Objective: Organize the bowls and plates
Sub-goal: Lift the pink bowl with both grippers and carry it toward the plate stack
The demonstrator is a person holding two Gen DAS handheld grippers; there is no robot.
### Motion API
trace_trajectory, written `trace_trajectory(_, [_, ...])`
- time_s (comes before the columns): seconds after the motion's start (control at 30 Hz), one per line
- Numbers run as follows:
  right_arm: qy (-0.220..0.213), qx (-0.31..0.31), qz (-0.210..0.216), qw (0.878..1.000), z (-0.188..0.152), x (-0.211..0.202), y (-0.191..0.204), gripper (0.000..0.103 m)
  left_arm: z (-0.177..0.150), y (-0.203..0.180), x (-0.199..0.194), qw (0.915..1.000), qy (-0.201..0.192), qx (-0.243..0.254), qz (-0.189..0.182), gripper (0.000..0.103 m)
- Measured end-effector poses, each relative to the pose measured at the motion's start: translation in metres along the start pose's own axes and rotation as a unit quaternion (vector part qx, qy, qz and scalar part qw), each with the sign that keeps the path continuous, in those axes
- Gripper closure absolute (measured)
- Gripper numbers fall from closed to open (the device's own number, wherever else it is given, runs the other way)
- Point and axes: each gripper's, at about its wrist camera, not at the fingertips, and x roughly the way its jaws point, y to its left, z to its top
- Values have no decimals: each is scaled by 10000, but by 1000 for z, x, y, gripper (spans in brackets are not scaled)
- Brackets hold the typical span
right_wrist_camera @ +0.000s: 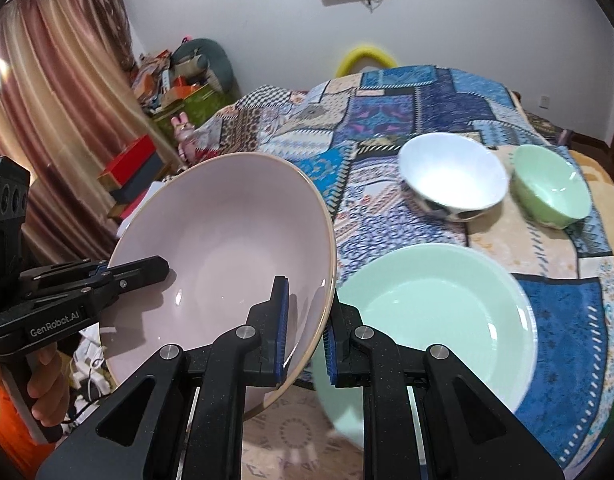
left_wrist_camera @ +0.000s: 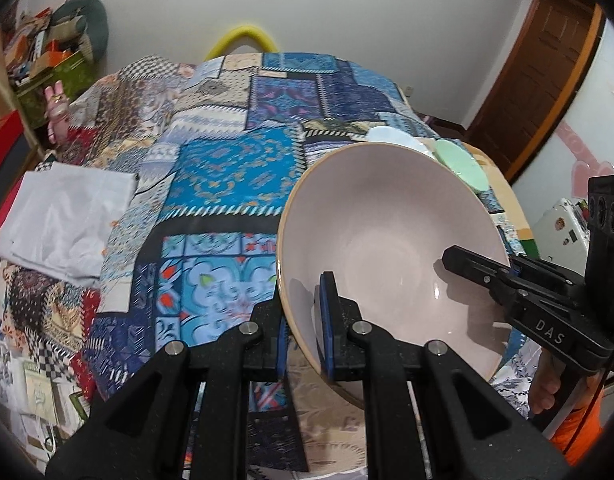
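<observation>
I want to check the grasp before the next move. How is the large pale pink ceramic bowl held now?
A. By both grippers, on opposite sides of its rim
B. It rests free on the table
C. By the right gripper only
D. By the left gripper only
A: the left gripper and the right gripper each pinch the rim of the large pale pink ceramic bowl, which is tilted.

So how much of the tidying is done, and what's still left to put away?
Nothing looks stacked yet. In hand: the pink plate is lifted and tilted, with the left gripper and the right gripper each clamped on its rim at opposite sides. Still left on the quilt: the green plate, the white bowl and the green bowl, all sitting separately.
</observation>
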Motion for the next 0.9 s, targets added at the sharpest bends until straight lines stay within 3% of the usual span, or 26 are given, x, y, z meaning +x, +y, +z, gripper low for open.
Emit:
trace_trajectory(0.37, [412, -131, 119, 9990, -6, 36, 20, 88, -16, 36, 20, 9993, 248, -219, 201, 90])
trace_trajectory(0.9, [982, -232, 75, 9949, -19, 78, 28, 88, -33, 71, 60, 9962, 650, -555, 188, 90])
